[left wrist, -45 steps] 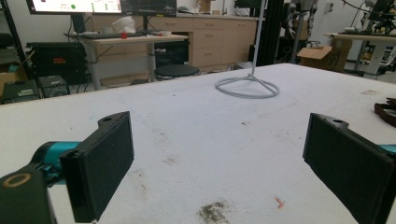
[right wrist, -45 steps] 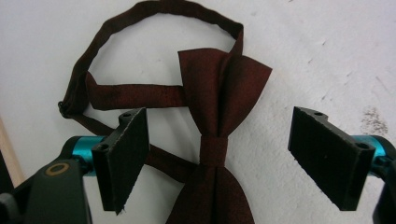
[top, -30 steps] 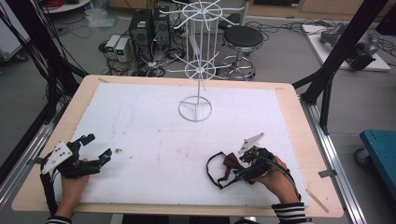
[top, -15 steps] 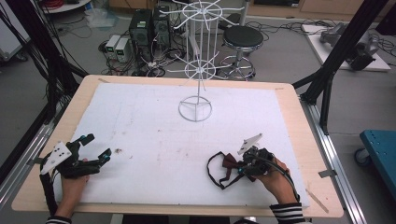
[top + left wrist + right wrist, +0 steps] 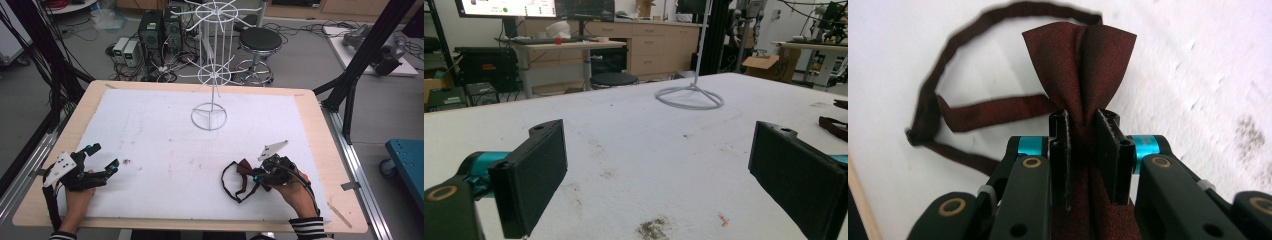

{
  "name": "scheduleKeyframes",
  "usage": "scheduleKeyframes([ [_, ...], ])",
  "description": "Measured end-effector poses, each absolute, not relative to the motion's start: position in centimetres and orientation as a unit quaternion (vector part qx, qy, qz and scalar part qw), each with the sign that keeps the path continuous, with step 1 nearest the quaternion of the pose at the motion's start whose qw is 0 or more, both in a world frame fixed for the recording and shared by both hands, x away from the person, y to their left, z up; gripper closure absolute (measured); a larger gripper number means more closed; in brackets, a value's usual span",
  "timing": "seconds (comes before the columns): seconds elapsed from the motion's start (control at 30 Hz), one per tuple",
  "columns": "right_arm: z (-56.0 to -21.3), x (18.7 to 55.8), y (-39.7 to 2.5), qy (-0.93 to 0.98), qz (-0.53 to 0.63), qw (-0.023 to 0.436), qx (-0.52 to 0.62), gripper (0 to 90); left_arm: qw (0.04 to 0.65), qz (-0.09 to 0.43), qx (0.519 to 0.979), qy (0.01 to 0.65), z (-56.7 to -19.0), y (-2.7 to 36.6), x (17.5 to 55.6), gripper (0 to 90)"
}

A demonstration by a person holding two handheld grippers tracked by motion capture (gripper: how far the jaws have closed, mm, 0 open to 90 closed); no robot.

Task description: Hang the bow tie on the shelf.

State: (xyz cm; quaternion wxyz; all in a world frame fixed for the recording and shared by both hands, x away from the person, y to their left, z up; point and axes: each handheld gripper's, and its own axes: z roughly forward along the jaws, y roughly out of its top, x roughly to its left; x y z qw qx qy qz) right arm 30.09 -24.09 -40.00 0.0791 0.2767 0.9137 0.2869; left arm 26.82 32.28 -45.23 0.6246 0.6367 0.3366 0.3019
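Left gripper (image 5: 102, 159): near-left on the white mat (image 5: 165, 125), jaws spread wide, nothing between them. Small dark stain (image 5: 125, 161), possibly dirt, just beside it. Wire rack (image 5: 209, 116): far centre of mat. Bow tie (image 5: 243, 168): near-right on mat, strap looped leftward. Right gripper (image 5: 257, 175): jaws clamped on the bow tie's knot.

No readable text, monitor (image 5: 534, 7) screen content perhaps text, too blurred
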Motion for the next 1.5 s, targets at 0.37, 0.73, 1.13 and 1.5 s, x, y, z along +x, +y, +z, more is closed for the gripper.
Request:
scheduleKeyframes([
  [0.37,-38.6,30.1,-24.5,0.867,0.394,0.099,0.289,77.1,0.625,0.303,0.636,0.337,-45.2,32.3,26.8,9.1],
  [0.73,-37.5,30.2,-24.6,0.807,0.503,0.116,0.288,77.1,0.625,0.302,0.637,0.336,-45.2,32.3,26.8,9.1],
  [1.13,-36.2,31.1,-23.6,0.771,0.549,0.145,0.287,77.1,0.625,0.302,0.636,0.336,-45.2,32.3,26.8,9.0],
  [1.5,-34.2,32.2,-22.1,0.768,0.557,0.156,0.274,77.1,0.626,0.301,0.636,0.338,-45.2,32.3,26.8,9.1],
])
